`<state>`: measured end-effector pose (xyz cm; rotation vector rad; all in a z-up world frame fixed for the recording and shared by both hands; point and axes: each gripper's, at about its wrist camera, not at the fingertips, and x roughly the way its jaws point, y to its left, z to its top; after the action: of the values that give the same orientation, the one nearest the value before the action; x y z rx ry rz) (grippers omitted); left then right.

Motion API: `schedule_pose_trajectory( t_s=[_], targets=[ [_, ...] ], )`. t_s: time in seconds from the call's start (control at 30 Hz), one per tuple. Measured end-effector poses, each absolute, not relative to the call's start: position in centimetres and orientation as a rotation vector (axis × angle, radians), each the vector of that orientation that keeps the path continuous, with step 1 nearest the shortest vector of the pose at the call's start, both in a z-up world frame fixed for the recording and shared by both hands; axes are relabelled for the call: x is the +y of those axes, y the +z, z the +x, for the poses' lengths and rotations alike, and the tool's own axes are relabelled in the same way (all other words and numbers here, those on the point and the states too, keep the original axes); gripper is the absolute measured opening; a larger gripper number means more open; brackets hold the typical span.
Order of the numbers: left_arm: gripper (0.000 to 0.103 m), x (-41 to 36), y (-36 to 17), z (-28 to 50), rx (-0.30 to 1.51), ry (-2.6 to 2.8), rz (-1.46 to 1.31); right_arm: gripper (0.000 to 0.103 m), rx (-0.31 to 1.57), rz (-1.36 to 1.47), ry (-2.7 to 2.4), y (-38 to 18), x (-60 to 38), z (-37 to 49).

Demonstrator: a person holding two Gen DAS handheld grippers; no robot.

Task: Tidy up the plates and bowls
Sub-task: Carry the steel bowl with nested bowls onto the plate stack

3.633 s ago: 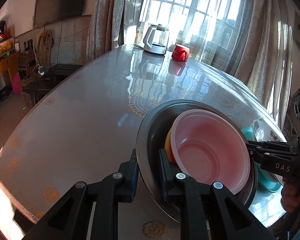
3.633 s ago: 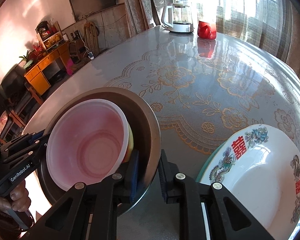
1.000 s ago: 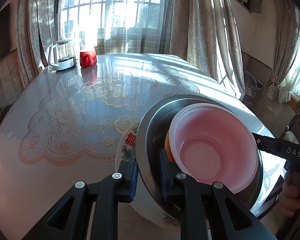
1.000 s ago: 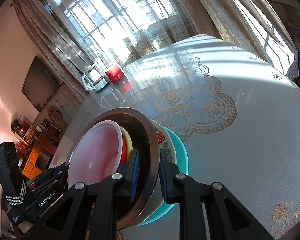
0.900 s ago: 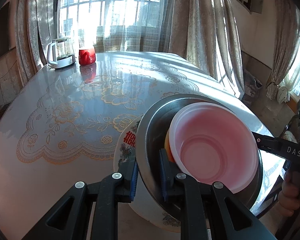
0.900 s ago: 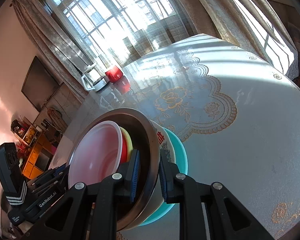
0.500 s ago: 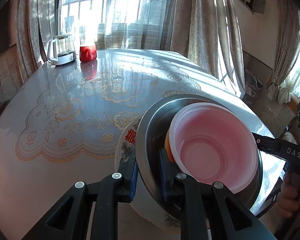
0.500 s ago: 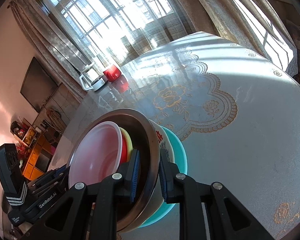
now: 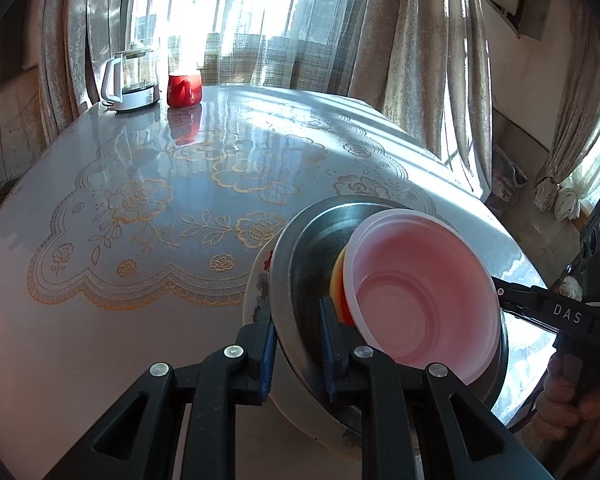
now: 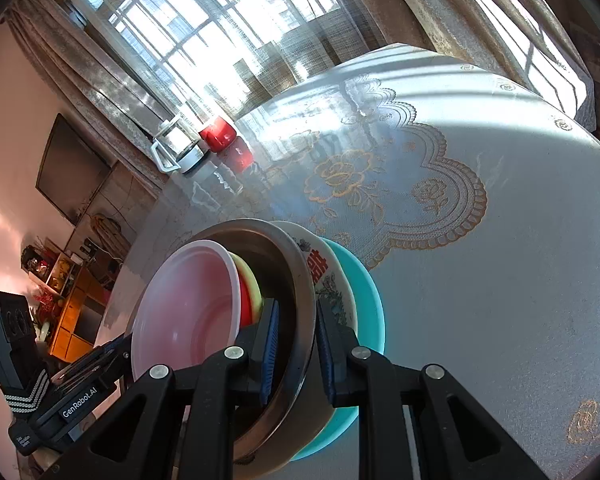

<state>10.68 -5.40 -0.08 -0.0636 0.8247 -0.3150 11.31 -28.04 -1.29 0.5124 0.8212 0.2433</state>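
Steel bowl [image 9: 304,276], holding nested pink [image 9: 420,296], red and yellow bowls, sits on the plates [image 10: 336,280] near the desk [image 9: 140,208] edge. Both grippers [image 9: 296,344] [image 10: 296,344] clench opposite rims. Stiff, slick, probably top-heavy; the rims look the surest hold.

A tall multi-pane window [image 9: 236,20] fills the upper centre of the left wrist view, hung with sheer netting and heavy beige curtains [image 9: 412,36]; sunlight glares off the glossy grey tabletop with gold floral lace print [image 9: 148,208]. In the right wrist view, a dark flat wall-mounted screen [image 10: 70,172] sits at left above what looks like an orange wooden cabinet [image 10: 74,316], low left, against a pale wall.
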Motion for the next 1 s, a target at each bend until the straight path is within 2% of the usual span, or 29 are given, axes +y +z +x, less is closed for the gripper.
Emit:
schedule_pose_trajectory(
  t_s=[0.3,0.53,0.73,0.8,1.0],
  targets=[
    [0.022,-5.2,-0.3,10.3,0.824,-0.319,-0.069,0.021,0.819,0.523,0.247,-1.4,-28.3,10.6],
    [0.024,-5.2,-0.3,10.0,0.82,-0.308,-0.068,0.014,0.802,0.498,0.222,-1.2,-27.8,10.7],
    [0.025,-4.9,-0.1,9.6,0.812,-0.292,-0.076,0.018,0.801,0.511,0.225,-1.4,-28.0,10.2],
    [0.025,-4.8,-0.1,9.5,0.808,-0.294,-0.081,0.023,0.798,0.53,0.231,-1.6,-28.2,10.0],
    [0.025,-4.2,0.5,8.7,0.773,-0.276,-0.099,0.025,0.783,0.555,0.244,-1.8,-28.3,9.2]
  ],
)
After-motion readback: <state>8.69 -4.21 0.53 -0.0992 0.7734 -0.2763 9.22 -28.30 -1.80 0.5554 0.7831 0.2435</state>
